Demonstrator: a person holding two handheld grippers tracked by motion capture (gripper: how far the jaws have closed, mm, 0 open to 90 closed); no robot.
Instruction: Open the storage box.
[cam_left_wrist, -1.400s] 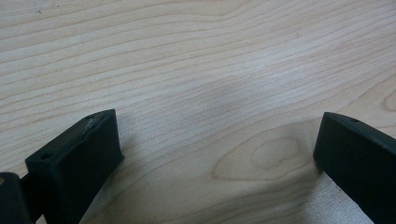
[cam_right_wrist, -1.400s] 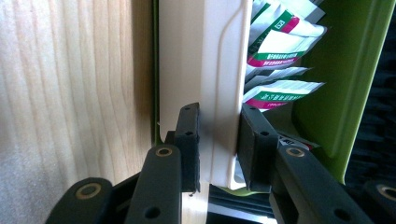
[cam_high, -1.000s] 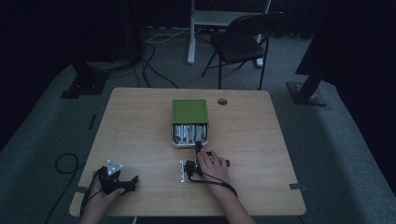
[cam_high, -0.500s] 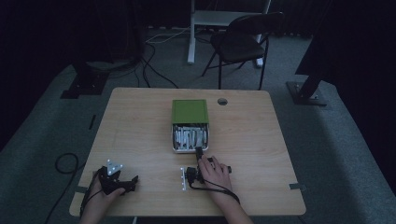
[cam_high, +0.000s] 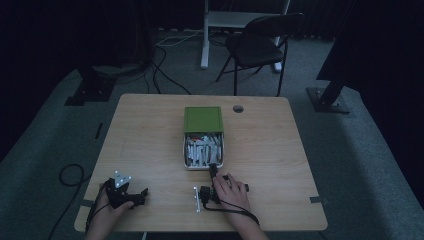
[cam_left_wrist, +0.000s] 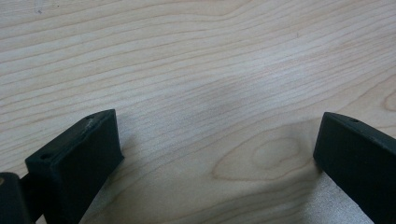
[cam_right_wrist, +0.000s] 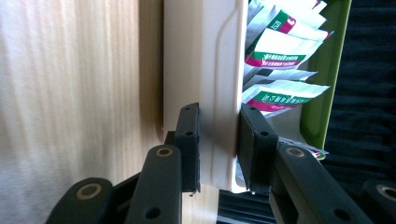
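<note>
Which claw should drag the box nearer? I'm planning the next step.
Right. The right claw already straddles the box wall, one jaw outside, one inside by the packets. The left claw sits open on bare table, well away.

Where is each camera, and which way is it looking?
High view: above the person's side, looking forward and down at the table; both hands and grippers show.
Left gripper view: rides the left gripper, facing bare wood between its spread fingers.
Right gripper view: rides the right gripper, whose fingers pinch the box wall, packets inside.
Shared: box and packets also show in the high view.
</note>
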